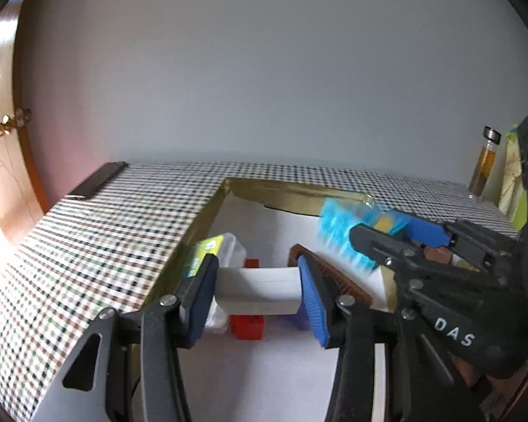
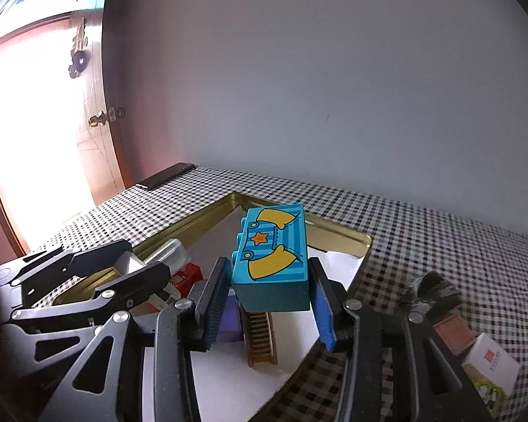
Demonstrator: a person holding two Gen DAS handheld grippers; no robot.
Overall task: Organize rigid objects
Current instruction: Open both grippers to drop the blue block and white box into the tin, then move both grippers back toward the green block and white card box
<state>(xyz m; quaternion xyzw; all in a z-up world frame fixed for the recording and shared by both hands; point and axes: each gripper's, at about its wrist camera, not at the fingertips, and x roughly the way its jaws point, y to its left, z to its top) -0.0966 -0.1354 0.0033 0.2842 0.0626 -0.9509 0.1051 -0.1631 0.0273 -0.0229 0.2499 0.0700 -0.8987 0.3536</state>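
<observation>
My left gripper (image 1: 258, 290) is shut on a white rectangular block (image 1: 260, 290), held above the gold-rimmed tray (image 1: 200, 218) lined with white paper. My right gripper (image 2: 269, 293) is shut on a teal toy brick (image 2: 272, 260) printed with yellow sleeves and an orange star, also over the tray (image 2: 338, 227). In the left wrist view the right gripper (image 1: 387, 239) enters from the right with the teal brick (image 1: 348, 228) blurred. The left gripper (image 2: 137, 274) shows at the left of the right wrist view. Inside the tray lie a red brick (image 1: 247, 327), a brown ladder piece (image 2: 260, 337) and a purple block (image 2: 228, 320).
A checkered cloth (image 1: 88, 246) covers the table. A dark flat bar (image 1: 96, 179) lies at its far left edge. A small glass bottle (image 1: 484, 168) stands at the far right. A white box (image 2: 492, 362) and brown block (image 2: 454, 330) lie right of the tray. A wooden door (image 2: 95, 123) is at left.
</observation>
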